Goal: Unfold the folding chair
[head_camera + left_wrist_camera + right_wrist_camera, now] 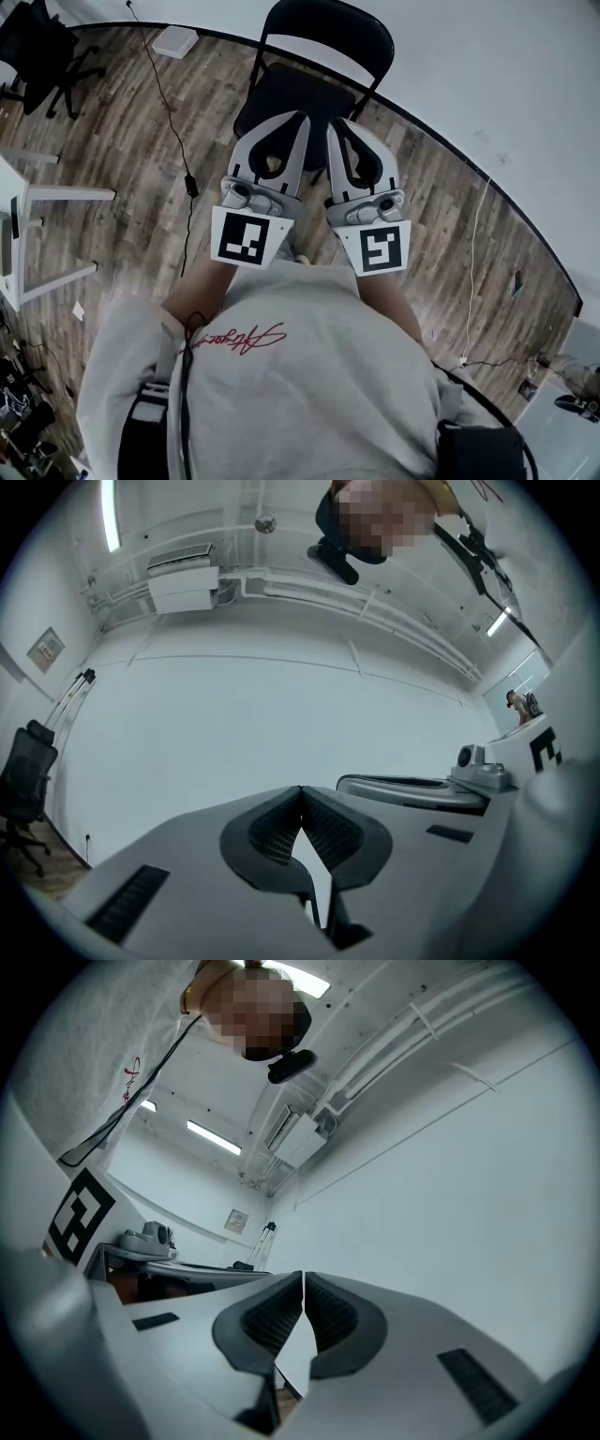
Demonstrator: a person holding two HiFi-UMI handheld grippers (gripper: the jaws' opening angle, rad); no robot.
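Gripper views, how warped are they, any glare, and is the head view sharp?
Left gripper view: strong fisheye, black corners, bowed wall lines, a glaring ceiling lamp. Right gripper view: same warp, bright ceiling strips. Head view: the floor bows at its edge, the folding chair is crisp, light even.

My right gripper (pixel 303 1283) has its jaws pressed together, nothing between them — the ribbed pads (pixel 274 1321) meet at the tips. Beyond them is a bare white wall (pixel 450 1204), with an air-conditioning unit (pixel 302 1138) high up — and a grey sweatshirt (pixel 84 1044) at upper left.
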